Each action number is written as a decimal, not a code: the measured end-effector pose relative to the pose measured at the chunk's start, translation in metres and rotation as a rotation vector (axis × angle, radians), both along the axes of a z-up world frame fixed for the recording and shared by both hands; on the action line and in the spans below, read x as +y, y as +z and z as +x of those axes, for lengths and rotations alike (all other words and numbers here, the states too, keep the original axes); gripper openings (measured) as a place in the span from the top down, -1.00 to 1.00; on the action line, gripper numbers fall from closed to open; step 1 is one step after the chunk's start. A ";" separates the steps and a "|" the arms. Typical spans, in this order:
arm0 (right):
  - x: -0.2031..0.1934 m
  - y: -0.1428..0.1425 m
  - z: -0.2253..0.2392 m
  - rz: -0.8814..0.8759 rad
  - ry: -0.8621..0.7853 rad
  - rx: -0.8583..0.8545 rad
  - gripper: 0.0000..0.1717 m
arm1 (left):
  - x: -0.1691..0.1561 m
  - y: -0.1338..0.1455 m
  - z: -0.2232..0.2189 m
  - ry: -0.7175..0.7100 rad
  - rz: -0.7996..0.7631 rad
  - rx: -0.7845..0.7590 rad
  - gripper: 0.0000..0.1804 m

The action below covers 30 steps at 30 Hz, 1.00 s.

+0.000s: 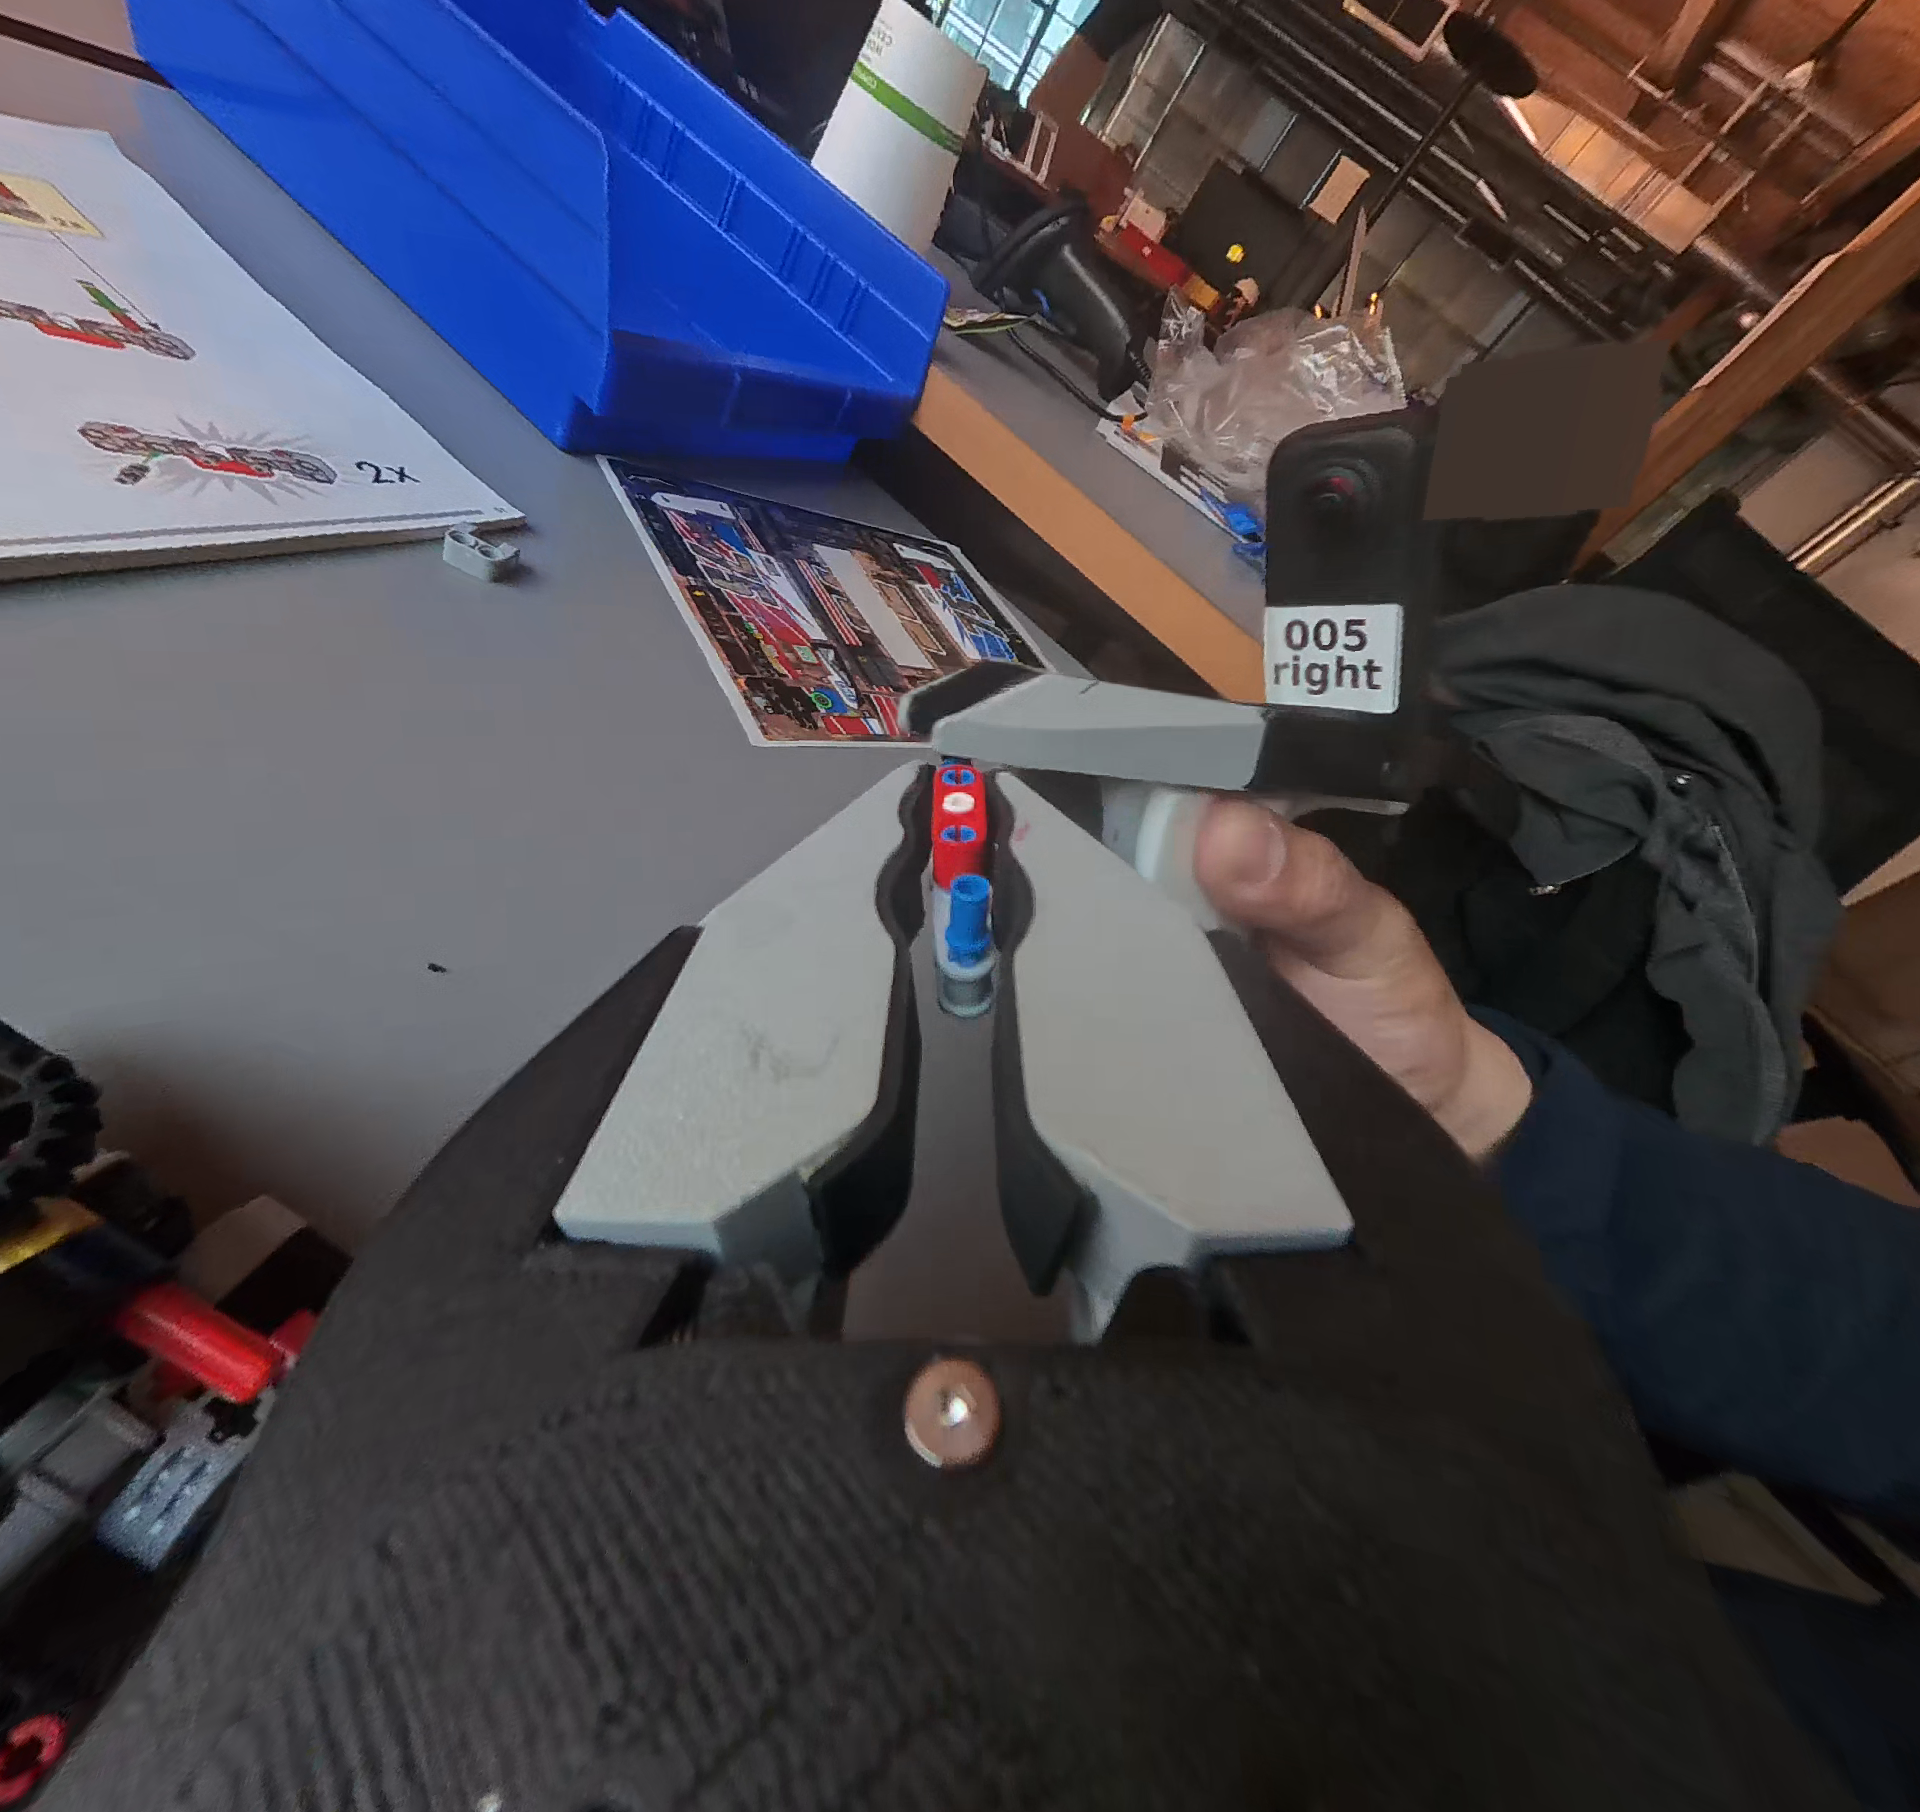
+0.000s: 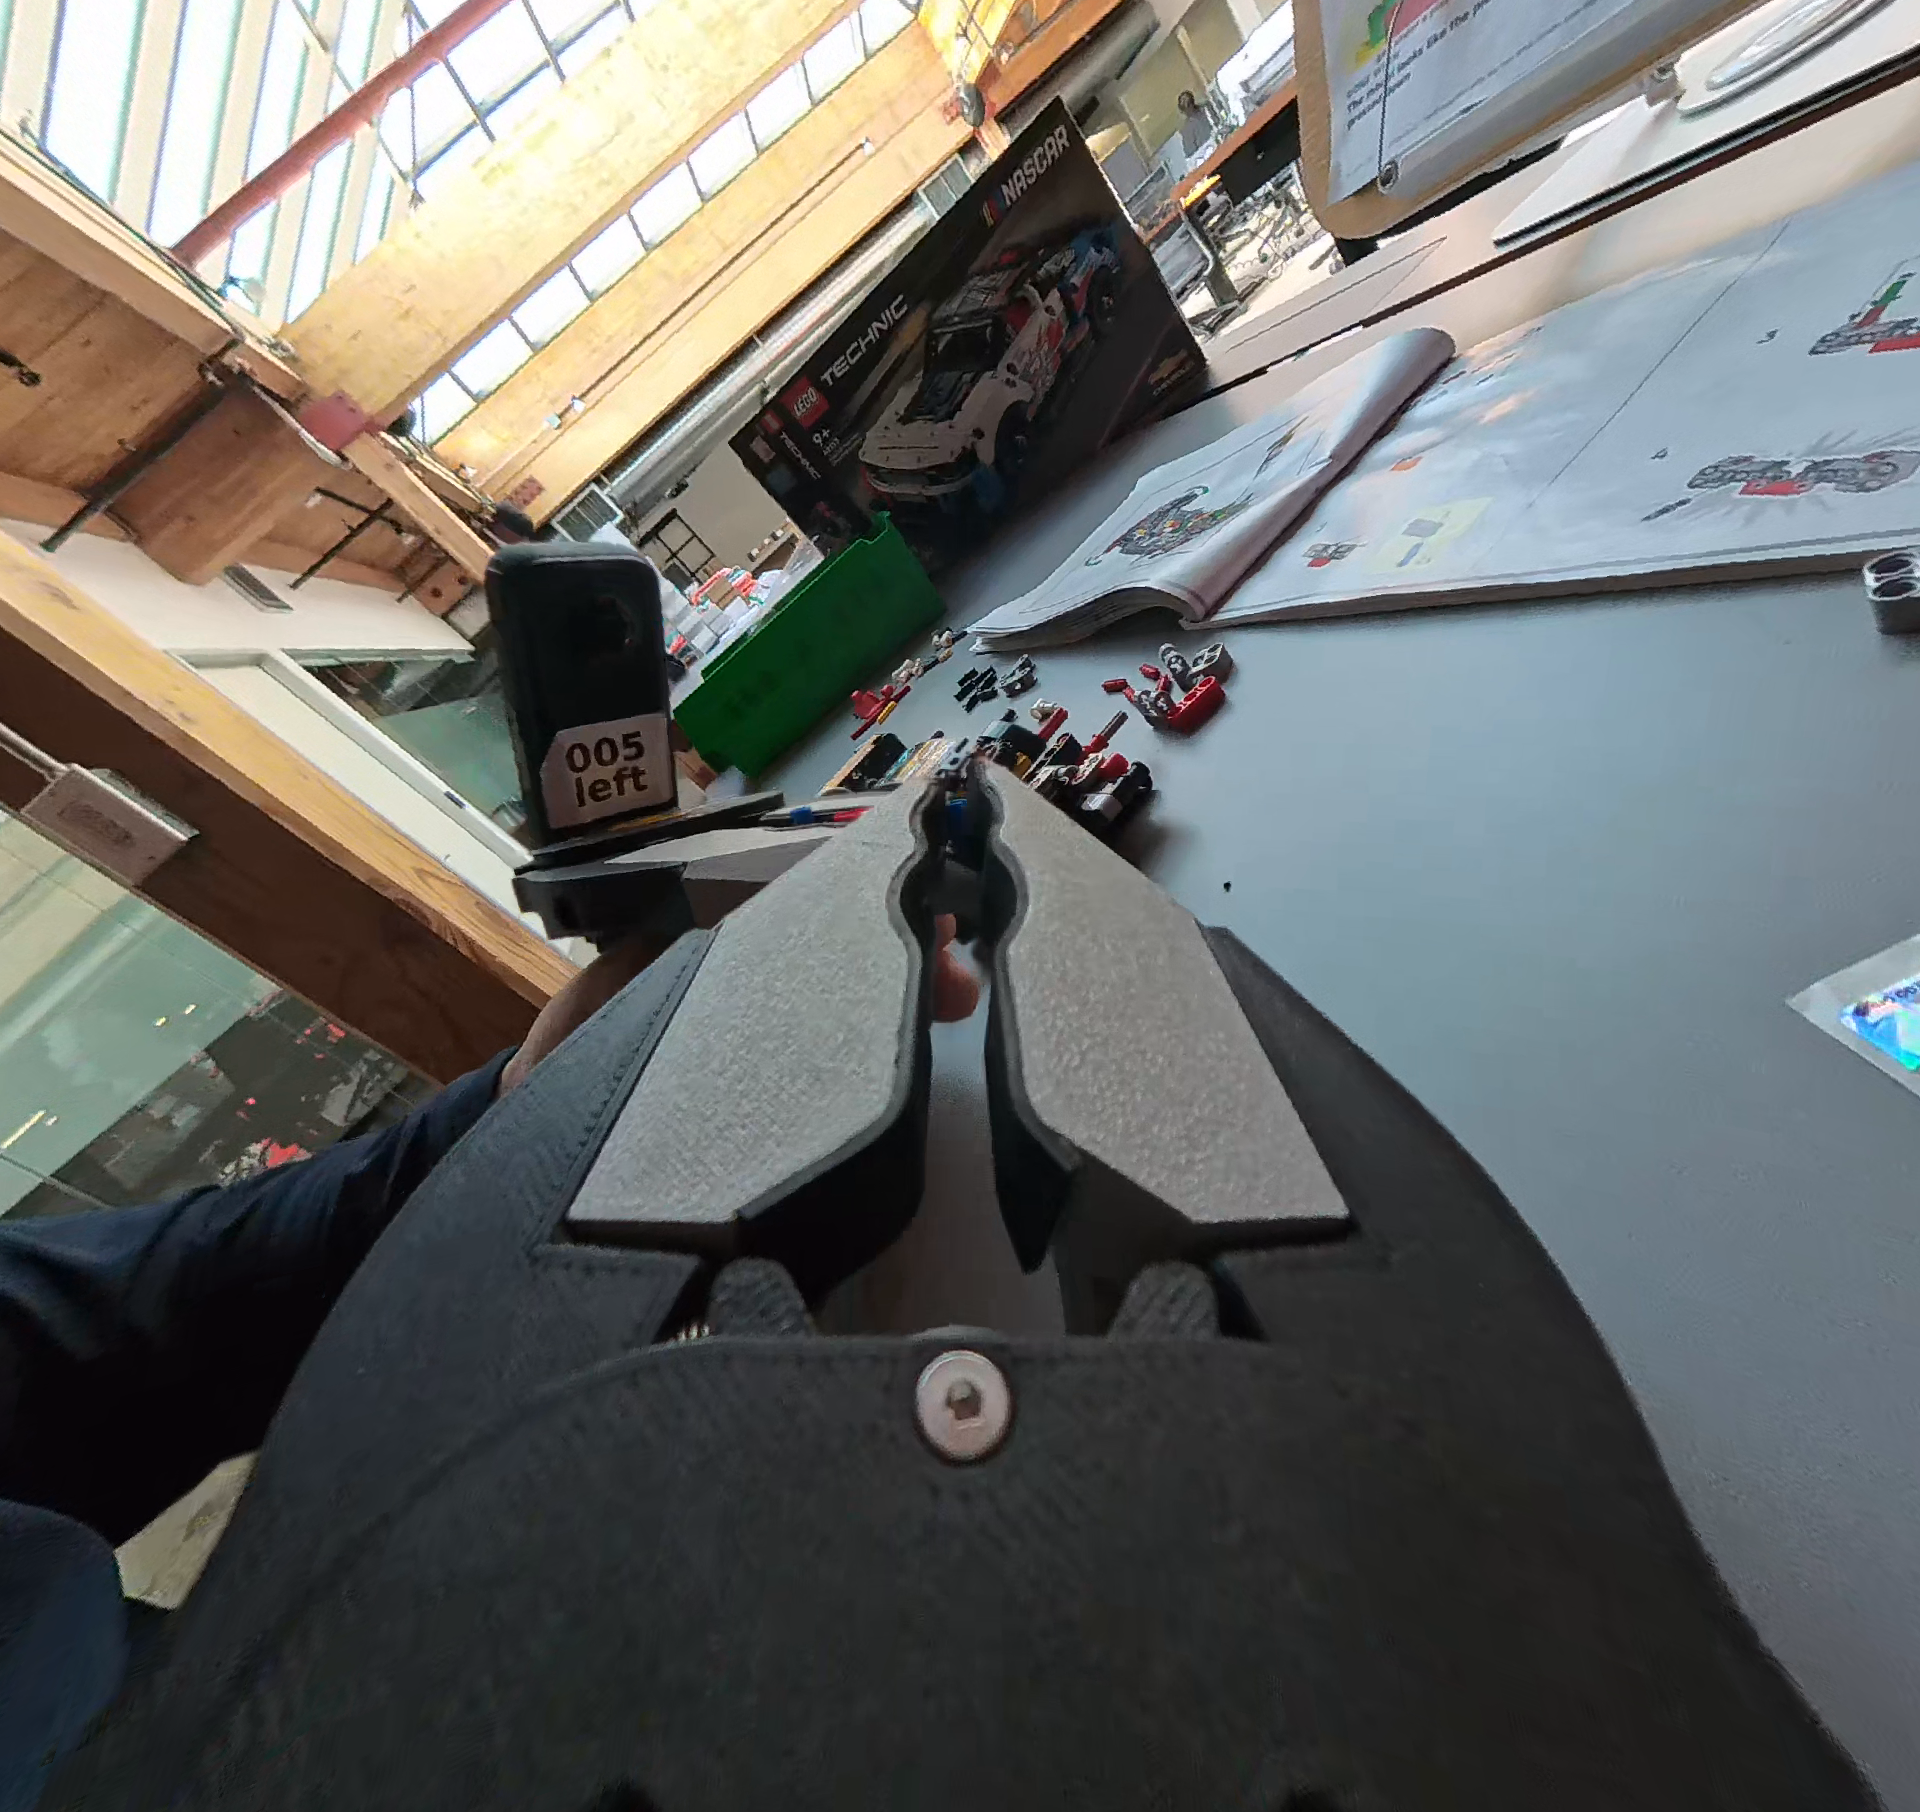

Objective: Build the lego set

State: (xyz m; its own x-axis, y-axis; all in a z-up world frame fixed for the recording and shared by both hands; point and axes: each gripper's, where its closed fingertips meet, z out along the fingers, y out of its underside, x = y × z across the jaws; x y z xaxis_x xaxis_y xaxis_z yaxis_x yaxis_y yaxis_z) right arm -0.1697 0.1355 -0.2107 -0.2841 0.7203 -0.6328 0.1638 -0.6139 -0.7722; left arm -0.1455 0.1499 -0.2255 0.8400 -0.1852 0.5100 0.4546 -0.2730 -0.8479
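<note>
In the left wrist view my left gripper [image 1: 958, 796] is shut on a short red beam [image 1: 958, 827] with blue pins in its holes, held above the grey table [image 1: 312, 827]. A blue pin [image 1: 966, 915] on a white and grey piece sits farther back between the fingers. My right gripper [image 1: 935, 713] comes in from the right, shut, with its tips at the beam's far end. In the right wrist view my right gripper [image 2: 961, 796] is shut. A small blue and dark bit shows at its tips; I cannot tell if it is gripped. The left gripper [image 2: 790, 822] lies just left of it.
A blue bin [image 1: 468, 183], an instruction booklet [image 1: 208, 391], a small grey piece [image 1: 480, 551] and a sticker sheet [image 1: 831, 619] lie on the table. A partly built model [image 1: 104, 1347] is at lower left. A green bin [image 2: 821, 640], a set box [image 2: 966, 339] and loose pieces [image 2: 1174, 692] lie ahead. My two grippers' fingertips are within a few centimetres of each other.
</note>
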 end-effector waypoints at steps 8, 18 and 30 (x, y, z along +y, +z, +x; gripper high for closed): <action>0.018 0.004 0.016 0.086 0.058 0.025 1.00 | -0.003 -0.009 0.002 -0.041 -0.052 -0.028 0.94; -0.004 -0.005 0.025 0.198 0.246 -0.016 0.90 | -0.009 0.004 0.016 -0.179 0.042 0.010 0.94; -0.010 -0.006 0.028 0.341 0.259 -0.012 1.00 | -0.008 -0.002 0.024 -0.203 0.005 0.061 0.94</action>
State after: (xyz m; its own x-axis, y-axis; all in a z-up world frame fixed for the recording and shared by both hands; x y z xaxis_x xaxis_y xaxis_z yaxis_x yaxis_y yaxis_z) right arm -0.1416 0.1259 -0.2168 -0.4775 0.7946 -0.3750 0.2895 -0.2608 -0.9210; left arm -0.1218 0.1418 -0.2272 0.8144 -0.3565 0.4578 0.3383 -0.3493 -0.8738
